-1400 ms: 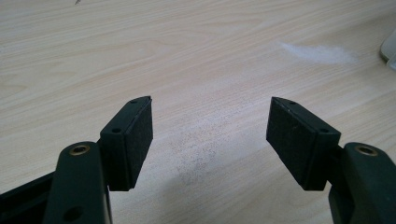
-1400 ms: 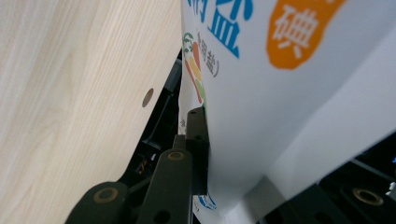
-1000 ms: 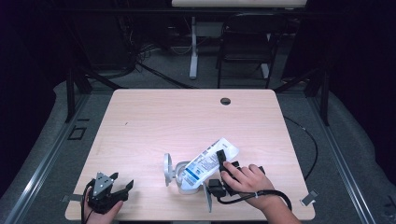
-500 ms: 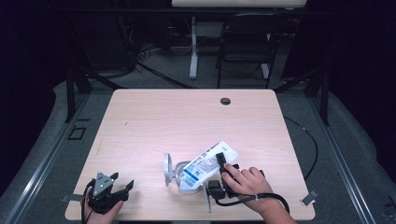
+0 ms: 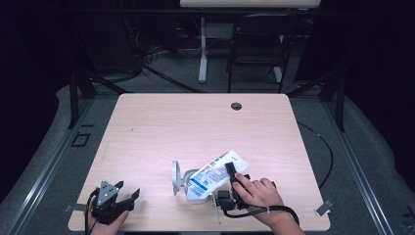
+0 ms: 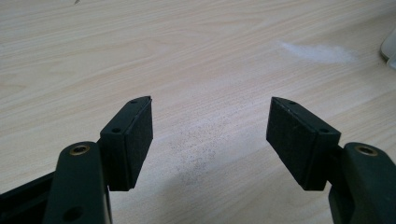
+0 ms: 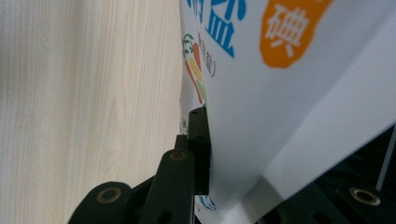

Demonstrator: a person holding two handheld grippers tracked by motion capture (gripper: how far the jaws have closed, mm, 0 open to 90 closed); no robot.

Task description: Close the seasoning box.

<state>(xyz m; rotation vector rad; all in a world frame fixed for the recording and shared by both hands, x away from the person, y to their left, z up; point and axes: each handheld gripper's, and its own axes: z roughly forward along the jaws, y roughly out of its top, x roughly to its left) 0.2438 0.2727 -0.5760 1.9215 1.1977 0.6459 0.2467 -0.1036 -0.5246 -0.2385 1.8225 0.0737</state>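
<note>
A white pouch (image 5: pixel 211 177) with blue print and a label lies tilted over the front middle of the wooden table (image 5: pixel 195 127). Its lower end rests by a white round object (image 5: pixel 176 177) that stands on edge. My right gripper (image 5: pixel 226 177) is shut on the pouch from the right side. In the right gripper view the left pad (image 7: pixel 200 149) presses flat on the pouch (image 7: pixel 280 93), which hides the other pad. My left gripper (image 5: pixel 127 189) rests at the front left corner, open, with bare table between its pads (image 6: pixel 133 140).
A round cable hole (image 5: pixel 236 105) sits near the table's far edge. A white rim (image 6: pixel 390 46) shows at the right edge of the left gripper view. Chairs and desk legs stand beyond the table. A cable (image 5: pixel 274 213) loops by the right hand.
</note>
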